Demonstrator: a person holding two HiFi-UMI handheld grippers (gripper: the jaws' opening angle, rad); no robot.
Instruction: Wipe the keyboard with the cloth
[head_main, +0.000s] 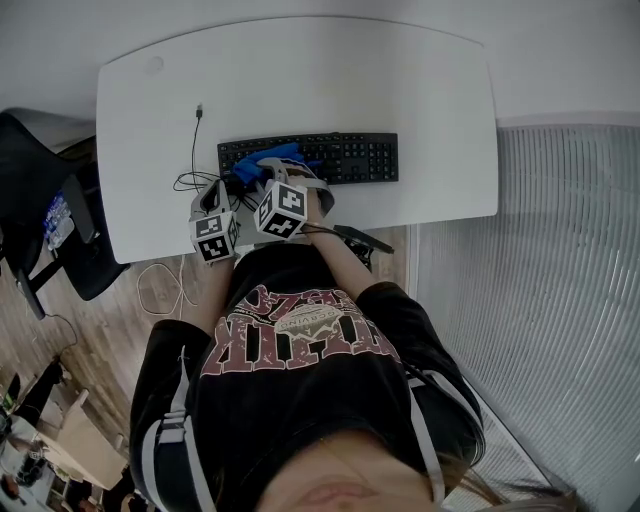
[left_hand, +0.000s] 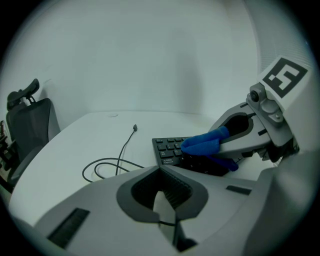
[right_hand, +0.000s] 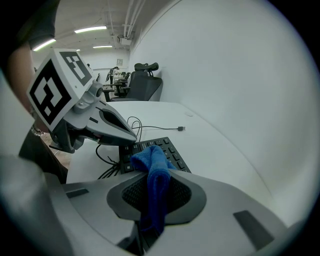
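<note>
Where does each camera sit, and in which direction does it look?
Head view: on the person's head, looking steeply down at the table, keyboard, left gripper and right gripper; the person's torso shows.
Left gripper view: on that gripper, looking along its shut, empty jaws at the keyboard and right gripper; no body shows.
Right gripper view: on that gripper, looking along jaws shut on the cloth at the keyboard and left gripper; an arm shows.
Shared: all three show the keyboard and cloth.
</note>
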